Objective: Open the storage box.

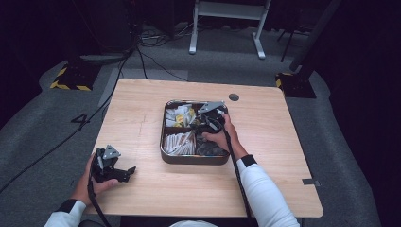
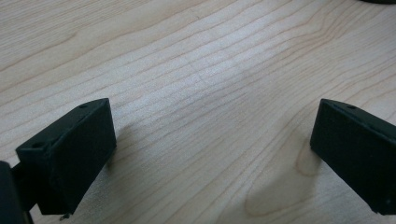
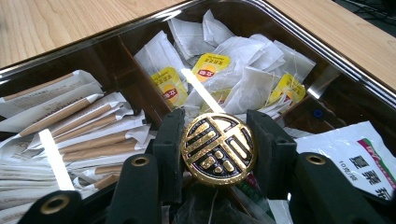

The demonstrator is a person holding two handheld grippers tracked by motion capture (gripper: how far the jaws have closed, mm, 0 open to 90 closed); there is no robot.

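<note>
The right claw [image 3: 218, 149] is clenched on a round gold-and-black knob with a raised ornamental pattern [image 3: 218, 148], one jaw at each side of it. In the high view this claw [image 1: 211, 119] sits over the middle of the dark, square, divided serving tray [image 1: 194, 160], which stands on the light wooden bench [image 1: 142, 104] a little toward its far edge. The knob seems to belong to a clear lid over the tray, since bright streaks of reflection lie across the contents, though I cannot tell whether the lid has left the rim yet.

Under it, the compartments hold white tea bags with yellow tags [image 3: 243, 74], paper-wrapped brown stick sachets [image 3: 84, 126] and a white printed packet [image 3: 359, 158].

The left claw [image 2: 210, 154] is released, jaws wide apart, with bare bench between them; it rests near the bench's near left corner [image 1: 113, 170], well apart from the tray.

By my judgement the grasp on the knob is done, and lifting the lid away and setting it down on the bench is left.
</note>
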